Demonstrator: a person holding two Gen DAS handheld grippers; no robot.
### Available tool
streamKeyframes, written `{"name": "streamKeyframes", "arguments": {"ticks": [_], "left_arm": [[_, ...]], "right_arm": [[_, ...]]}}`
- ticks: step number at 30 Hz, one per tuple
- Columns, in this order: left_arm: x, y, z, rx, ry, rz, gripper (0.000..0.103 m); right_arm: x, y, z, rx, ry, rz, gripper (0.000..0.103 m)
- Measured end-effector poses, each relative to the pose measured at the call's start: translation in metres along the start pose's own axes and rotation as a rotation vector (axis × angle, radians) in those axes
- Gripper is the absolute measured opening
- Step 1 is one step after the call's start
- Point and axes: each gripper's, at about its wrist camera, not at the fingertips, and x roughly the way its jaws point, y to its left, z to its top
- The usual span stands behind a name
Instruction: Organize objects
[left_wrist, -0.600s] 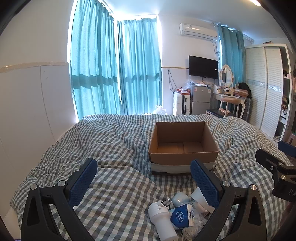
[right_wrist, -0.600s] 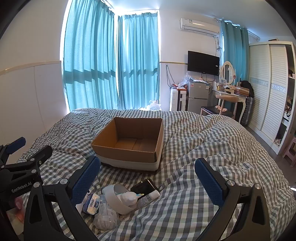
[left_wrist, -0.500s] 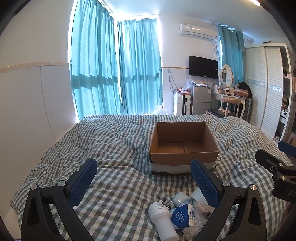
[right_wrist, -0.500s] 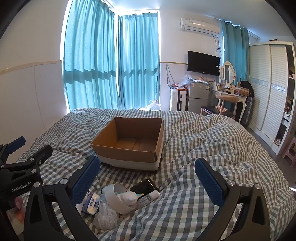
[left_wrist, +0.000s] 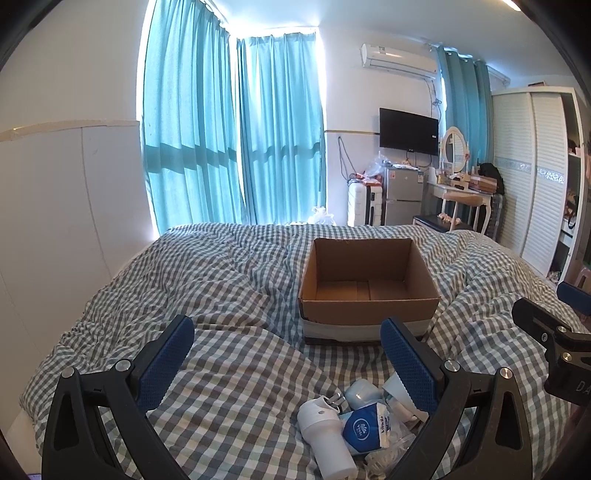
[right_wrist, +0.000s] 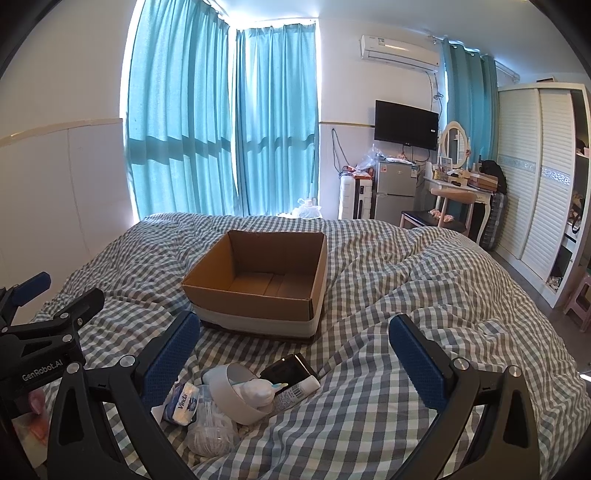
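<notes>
An empty open cardboard box sits on the checked bed. In front of it lies a pile of small items: a white bottle, a blue Vinda tissue pack, a white roll of tape, a black phone-like item, a tube and a bag of cotton swabs. My left gripper is open and empty above the pile's left side. My right gripper is open and empty above the pile.
The checked duvet covers the whole bed. A white headboard panel stands at the left. Curtains, a fridge, a dressing table and a wardrobe stand beyond the bed.
</notes>
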Motion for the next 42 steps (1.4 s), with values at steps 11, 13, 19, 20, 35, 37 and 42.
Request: {"name": "streamKeyframes", "arguments": {"ticks": [11,13,19,20,35,37,42], "left_arm": [[0.001,0.000,-0.001,-0.001,0.010,-0.007,0.103],[0.002,0.001,-0.001,-0.004,0.013,-0.008,0.103],[0.002,0.001,-0.001,-0.010,0.014,-0.014,0.103],[0.002,0.001,-0.001,-0.010,0.014,-0.015,0.103],[0.016,-0.006,-0.010,0.014,0.097,-0.052,0.103],[0.018,-0.005,-0.011,0.006,0.110,-0.065,0.103],[0.033,-0.004,-0.019,-0.002,0.181,-0.063,0.103]], "right_arm": [[0.002,0.001,-0.002,-0.003,0.003,0.003,0.103],[0.002,0.001,-0.002,-0.003,0.003,0.003,0.103],[0.002,0.001,-0.002,-0.003,0.003,0.004,0.103],[0.001,0.001,-0.002,-0.003,0.002,0.005,0.103],[0.012,0.010,-0.011,-0.031,0.045,0.013,0.103],[0.015,0.010,-0.013,-0.032,0.057,0.016,0.103],[0.025,0.010,-0.018,-0.041,0.105,0.021,0.103]]}}
